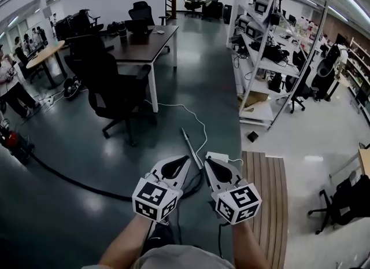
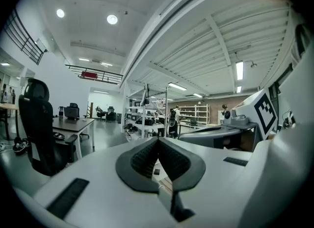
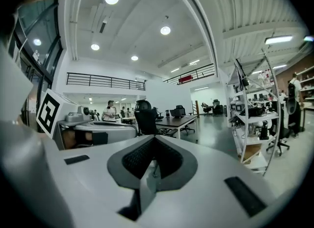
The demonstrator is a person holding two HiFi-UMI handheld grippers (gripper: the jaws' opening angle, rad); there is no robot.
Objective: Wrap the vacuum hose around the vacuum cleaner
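Note:
A black vacuum hose (image 1: 63, 178) snakes over the dark floor from a red vacuum cleaner (image 1: 13, 142) at the far left toward my grippers. Its metal wand (image 1: 189, 144) lies on the floor just beyond the two gripper tips. My left gripper (image 1: 185, 158) and right gripper (image 1: 207, 161) are held side by side above the floor, both shut with nothing between the jaws. The left gripper view shows its pads (image 2: 147, 156) pressed together and the right gripper (image 2: 221, 135) beside it. The right gripper view shows closed pads (image 3: 169, 156) and the left gripper (image 3: 95, 129) alongside.
A white cable (image 1: 196, 124) runs across the floor past the wand. A black office chair (image 1: 115, 97) and a dark desk (image 1: 147, 45) stand ahead on the left, metal shelving (image 1: 260, 59) on the right. A slatted wooden platform (image 1: 269, 198) lies to my right. People (image 1: 11, 85) stand far left.

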